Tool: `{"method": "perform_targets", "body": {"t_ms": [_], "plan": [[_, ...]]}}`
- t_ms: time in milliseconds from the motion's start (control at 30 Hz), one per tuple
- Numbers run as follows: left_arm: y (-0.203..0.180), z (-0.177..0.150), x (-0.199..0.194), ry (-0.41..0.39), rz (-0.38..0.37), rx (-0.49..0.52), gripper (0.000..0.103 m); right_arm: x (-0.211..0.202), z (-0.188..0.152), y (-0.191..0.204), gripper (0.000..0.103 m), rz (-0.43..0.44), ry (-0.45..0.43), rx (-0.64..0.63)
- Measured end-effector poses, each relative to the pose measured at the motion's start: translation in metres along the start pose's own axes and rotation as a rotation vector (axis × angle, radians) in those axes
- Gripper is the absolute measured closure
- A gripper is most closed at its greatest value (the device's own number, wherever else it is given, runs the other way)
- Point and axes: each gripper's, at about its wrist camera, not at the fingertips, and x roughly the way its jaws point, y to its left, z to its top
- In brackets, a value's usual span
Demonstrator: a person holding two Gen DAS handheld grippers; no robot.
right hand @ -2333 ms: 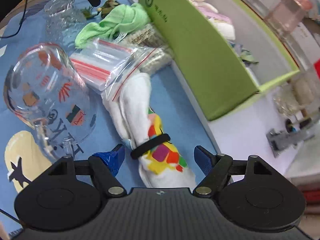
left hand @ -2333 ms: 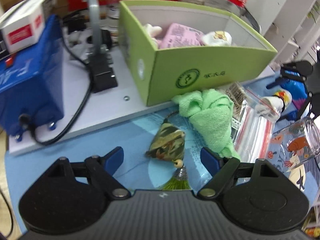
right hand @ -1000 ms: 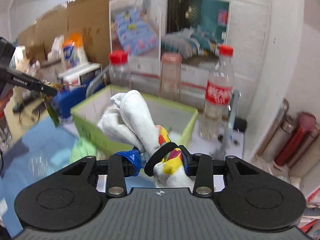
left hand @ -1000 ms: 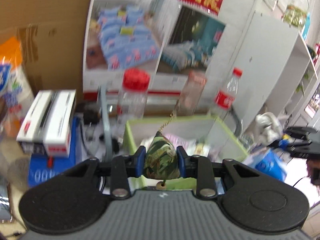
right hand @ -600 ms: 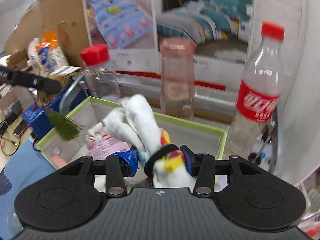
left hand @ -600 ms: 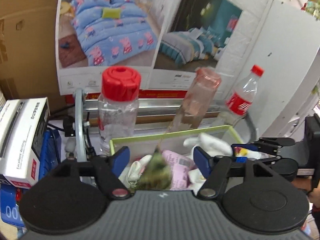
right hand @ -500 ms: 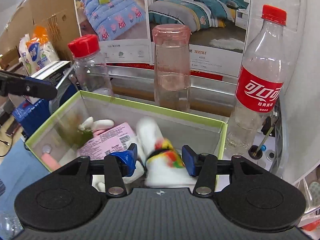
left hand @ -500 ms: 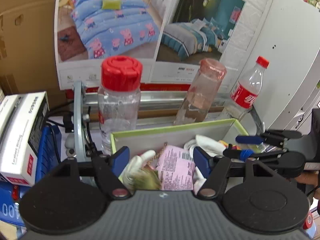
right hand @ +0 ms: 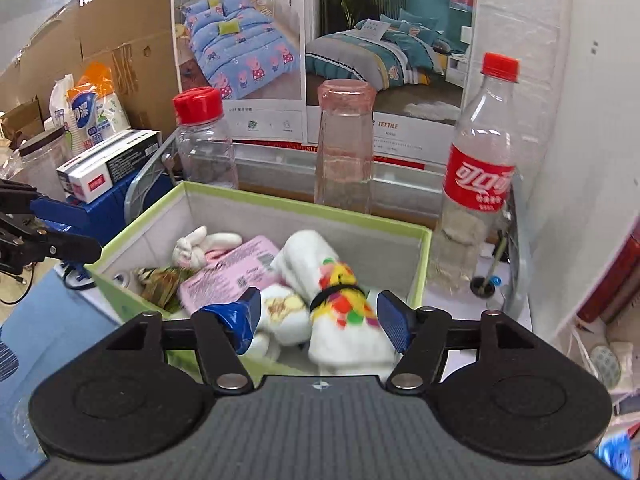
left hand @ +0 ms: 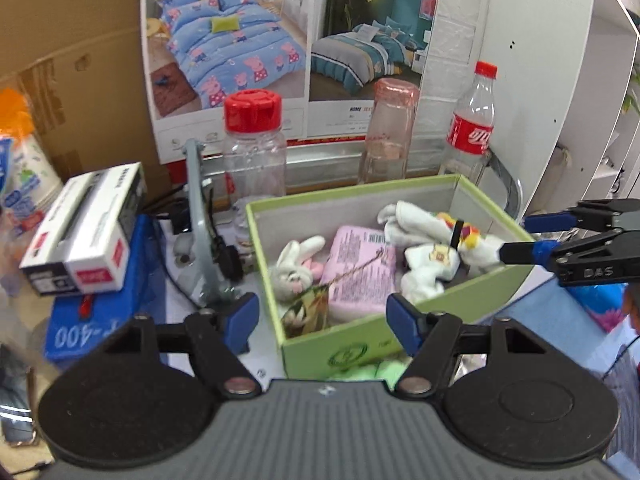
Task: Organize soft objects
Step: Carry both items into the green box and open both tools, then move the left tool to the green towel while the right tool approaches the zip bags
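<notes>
box [left hand: 400, 344]: bunny [left hand: 296, 268] L | packet [left hand: 360, 268] mid | sock roll [left hand: 432, 228] R | bottles [left hand: 254, 144] behind

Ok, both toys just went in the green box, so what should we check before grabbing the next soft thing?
1. Left gripper empty: ok, nothing between its open jaws.
2. Right gripper let go: ok, its jaws are opening and the pads are off the white rolled cloth.
3. White rolled cloth inside the green box: ok, lying by the right wall.
4. Camouflage pouch inside: ok, in the front corner beside the pink packet.
5. Room left in the box: cannot tell, the floor is mostly covered.
6. More soft things outside: ok, green cloth shows below the box front.
</notes>
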Motion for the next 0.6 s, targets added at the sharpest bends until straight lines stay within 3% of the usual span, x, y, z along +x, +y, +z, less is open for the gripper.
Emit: {"method": "perform_targets", "body": {"t_ms": [433, 600], "plan": [[-0.027, -0.058, -0.046, 0.023, 0.028, 0.123, 0.033, -0.085, -0.077, 0.022, 0.048, -0.067, -0.036, 0.037], [-0.023, -0.067, -0.045, 0.053, 0.054, 0.141, 0.033, -0.091, -0.098, 0.019, 0.047, -0.077, -0.049, 0.082]]}}
